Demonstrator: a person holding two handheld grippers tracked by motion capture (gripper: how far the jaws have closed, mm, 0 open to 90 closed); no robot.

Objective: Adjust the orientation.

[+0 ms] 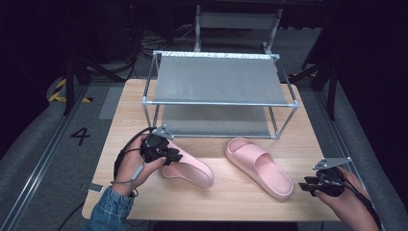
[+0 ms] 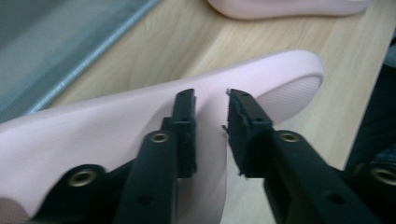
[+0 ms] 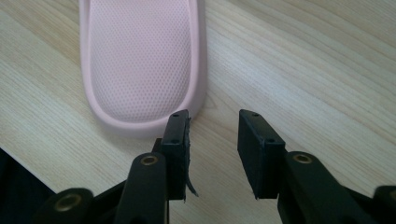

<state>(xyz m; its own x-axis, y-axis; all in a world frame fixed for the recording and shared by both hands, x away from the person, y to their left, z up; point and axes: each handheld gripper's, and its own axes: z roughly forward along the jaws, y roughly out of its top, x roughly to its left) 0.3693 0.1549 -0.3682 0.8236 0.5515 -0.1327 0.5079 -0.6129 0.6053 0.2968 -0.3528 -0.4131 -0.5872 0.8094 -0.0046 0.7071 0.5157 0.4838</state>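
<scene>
Slippers, two pink ones, lie on the wooden table (image 1: 226, 192) in the high view, in front of a metal shelf rack (image 1: 219, 79). The left slipper (image 1: 192, 169) sits at about 7 o'clock from the rack, the right slipper (image 1: 260, 166) at about 5 o'clock. The left gripper (image 1: 172, 156) rests against the left slipper's strap end, held in a hand (image 1: 132, 166). The right gripper (image 1: 308, 185) hovers at 4 o'clock from the right slipper, just apart from it.

In the left gripper view, the left gripper (image 2: 211, 100) stands partly open, its jaws straddling a ridge of the left slipper (image 2: 116, 126); whether the pads touch it I cannot tell. The other slipper (image 2: 285, 7) lies at 12 o'clock.

In the right gripper view, the right gripper (image 3: 214, 116) is released, nothing between its jaws. The right slipper (image 3: 140, 60) lies at 11 o'clock, its heel rim just beside the left-hand jaw tip.
</scene>
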